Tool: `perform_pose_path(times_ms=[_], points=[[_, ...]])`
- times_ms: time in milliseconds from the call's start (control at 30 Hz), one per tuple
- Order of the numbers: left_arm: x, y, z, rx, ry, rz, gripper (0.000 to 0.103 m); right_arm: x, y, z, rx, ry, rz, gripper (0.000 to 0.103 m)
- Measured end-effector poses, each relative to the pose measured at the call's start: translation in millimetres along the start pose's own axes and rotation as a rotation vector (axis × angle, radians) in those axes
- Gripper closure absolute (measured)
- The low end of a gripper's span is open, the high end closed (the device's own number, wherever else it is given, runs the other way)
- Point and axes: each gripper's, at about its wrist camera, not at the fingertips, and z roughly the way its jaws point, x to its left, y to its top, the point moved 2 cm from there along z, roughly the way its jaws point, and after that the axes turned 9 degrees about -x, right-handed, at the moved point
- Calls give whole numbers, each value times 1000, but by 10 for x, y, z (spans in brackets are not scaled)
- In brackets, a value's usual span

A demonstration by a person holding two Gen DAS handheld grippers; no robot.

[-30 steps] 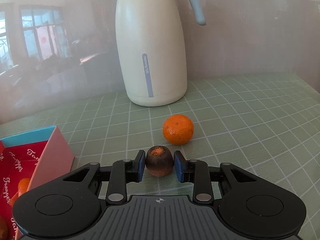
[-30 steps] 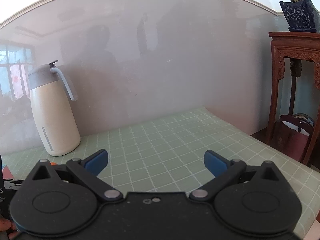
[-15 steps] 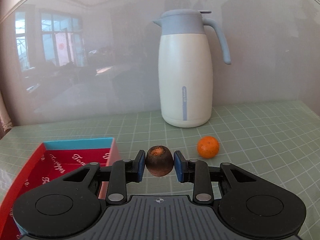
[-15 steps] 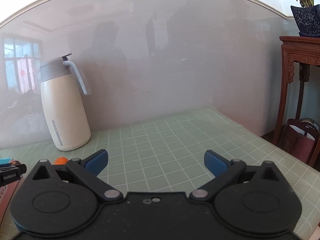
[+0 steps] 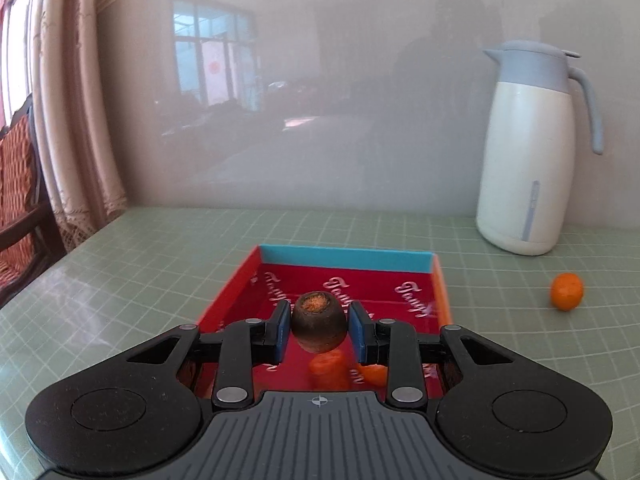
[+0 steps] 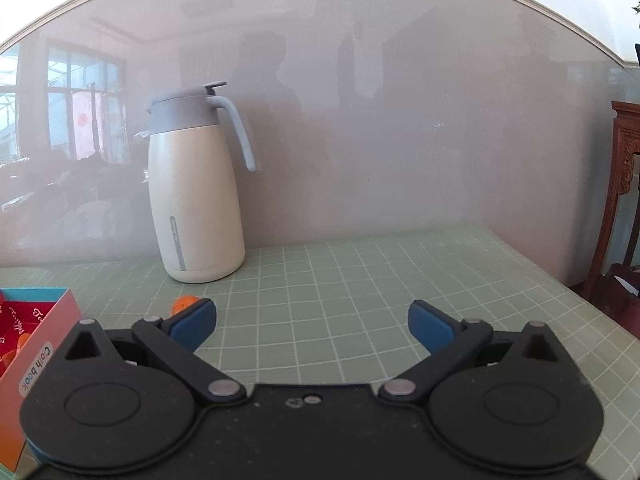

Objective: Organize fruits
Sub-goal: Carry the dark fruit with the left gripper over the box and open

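My left gripper (image 5: 319,330) is shut on a dark brown fruit (image 5: 319,326) with an orange-flecked top and holds it above the red box (image 5: 344,280) with a blue far wall. Orange fruits (image 5: 330,366) lie in the box below the held one. One orange (image 5: 567,291) sits on the table right of the box, near the jug. My right gripper (image 6: 312,322) is open and empty above the table; the same orange (image 6: 184,304) peeks out behind its left finger, and the box (image 6: 44,328) is at its left.
A tall white jug with a grey-blue lid and handle (image 5: 528,152) stands at the back against the glossy wall; it also shows in the right wrist view (image 6: 196,192). A green checked cloth (image 6: 360,280) covers the table. A wooden chair (image 5: 20,200) stands left, a wooden stand (image 6: 624,184) right.
My left gripper has carried the dark fruit to the left, from beside the orange to over the red box. My right gripper has swung left, still open.
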Motion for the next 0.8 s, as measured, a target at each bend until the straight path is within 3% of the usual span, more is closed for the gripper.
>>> perform_pose_path(times_ms=[167, 800], points=[[249, -135, 93, 29, 53, -14, 72, 191, 11, 18, 3, 29, -11, 0], [545, -224, 75, 72, 67, -62, 71, 874, 30, -4, -10, 152, -43, 0]])
